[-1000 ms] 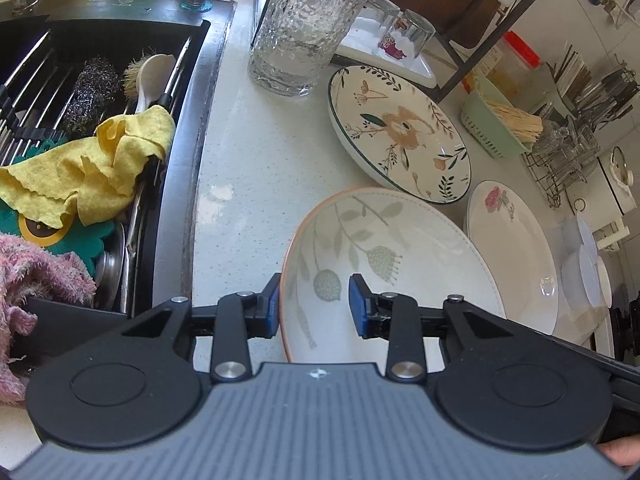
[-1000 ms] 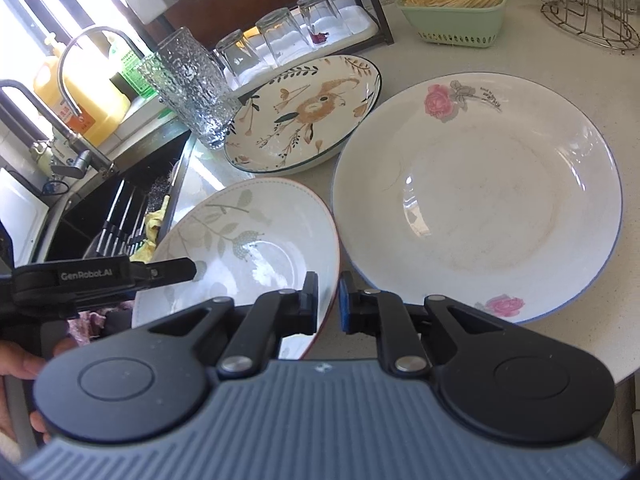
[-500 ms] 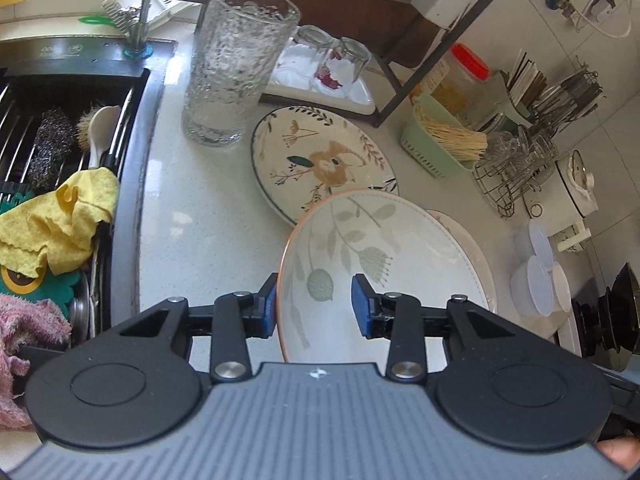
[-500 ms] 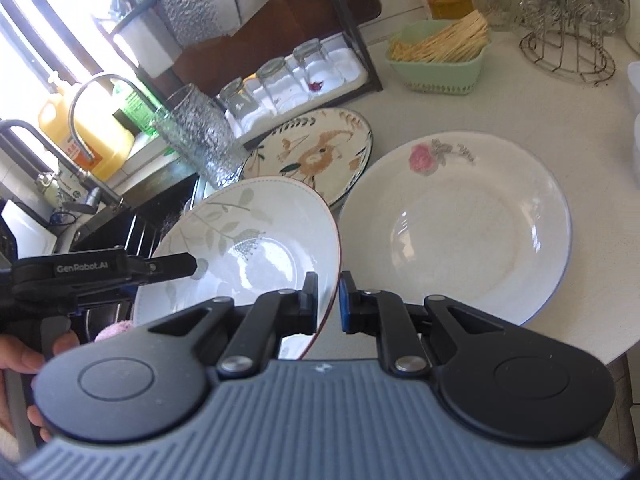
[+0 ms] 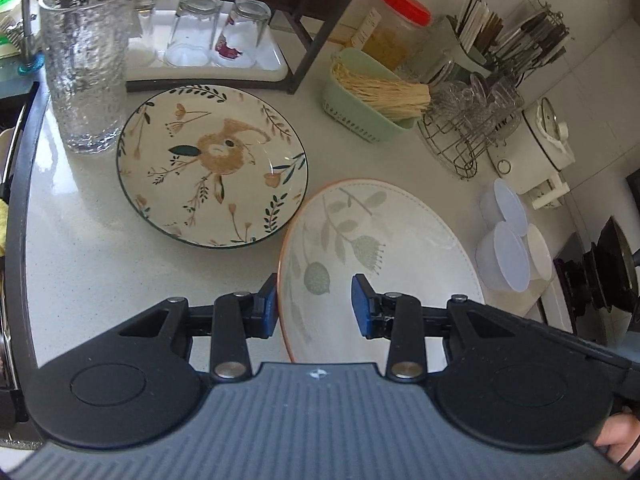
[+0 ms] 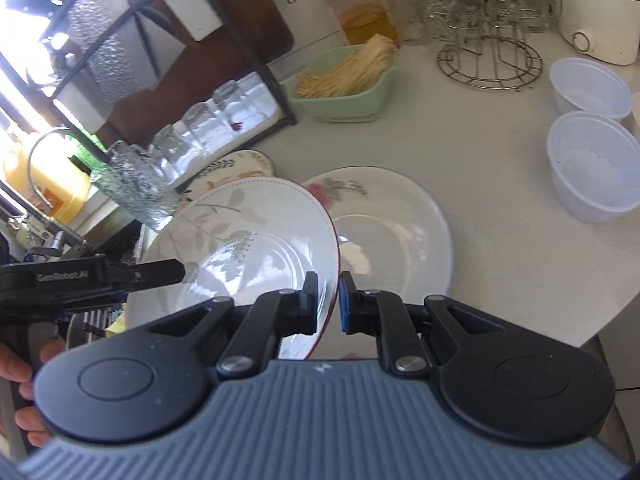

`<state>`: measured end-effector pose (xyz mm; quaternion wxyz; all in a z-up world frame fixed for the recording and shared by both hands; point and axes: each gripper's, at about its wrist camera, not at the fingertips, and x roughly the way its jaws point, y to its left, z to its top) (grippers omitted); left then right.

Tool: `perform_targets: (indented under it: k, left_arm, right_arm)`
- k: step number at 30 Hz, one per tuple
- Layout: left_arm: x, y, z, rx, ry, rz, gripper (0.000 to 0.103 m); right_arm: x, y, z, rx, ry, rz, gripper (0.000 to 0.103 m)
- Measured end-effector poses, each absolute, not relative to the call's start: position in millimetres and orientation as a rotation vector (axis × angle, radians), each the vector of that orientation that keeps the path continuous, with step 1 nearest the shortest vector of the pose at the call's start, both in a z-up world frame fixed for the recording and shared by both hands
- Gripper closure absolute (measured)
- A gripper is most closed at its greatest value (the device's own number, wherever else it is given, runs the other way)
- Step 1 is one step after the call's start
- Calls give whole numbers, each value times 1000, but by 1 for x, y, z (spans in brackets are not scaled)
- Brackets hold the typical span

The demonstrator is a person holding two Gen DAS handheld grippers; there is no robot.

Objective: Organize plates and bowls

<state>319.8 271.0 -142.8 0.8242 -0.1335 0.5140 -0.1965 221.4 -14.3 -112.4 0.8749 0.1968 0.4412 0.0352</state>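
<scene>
**Left wrist view: leaf-pattern plate carried above the table by two tools**

Left wrist view is showing the left tool (image 5: 314, 306) straddling the near rim of the leaf-pattern plate (image 5: 380, 256), one blue pad outside the orange rim, the other over the plate's inside. The pads are standing fairly wide apart, and whether they are actually pressing the rim is hard to judge from here. The plate is tilting, hanging above the white table (image 5: 92, 236) just right of the rabbit-pattern plate (image 5: 212, 164), which is lying flat beside a tall textured glass (image 5: 86, 56). A green basket of sticks (image 5: 372, 108) and stacked plastic bowls (image 5: 510, 252) are sitting farther off.

Right wrist view is showing the right tool (image 6: 328, 300) closed tight on the plate's opposite rim, pads pinching the thin edge between them. The leaf-pattern plate (image 6: 248, 240) is being held above the table, partly overlapping the rose-pattern plate (image 6: 392, 232) lying flat below it. The left tool (image 6: 152, 274) is reaching in from the left edge at the plate's far rim, a person's hand (image 6: 20, 364) gripping its handle.
</scene>
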Motion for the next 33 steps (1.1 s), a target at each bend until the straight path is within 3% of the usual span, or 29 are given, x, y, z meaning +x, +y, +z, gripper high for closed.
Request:
perform_targets:
  k: [11,33]
  left_arm:
    - [350,243,-172,-358,1185,-364,62]
    - [353,217,-183,-238,1223,-258,62]
  right_arm:
    - [254,-54,-138,407,971,127,89]
    - [279,-61,-159,286,1073,198,89]
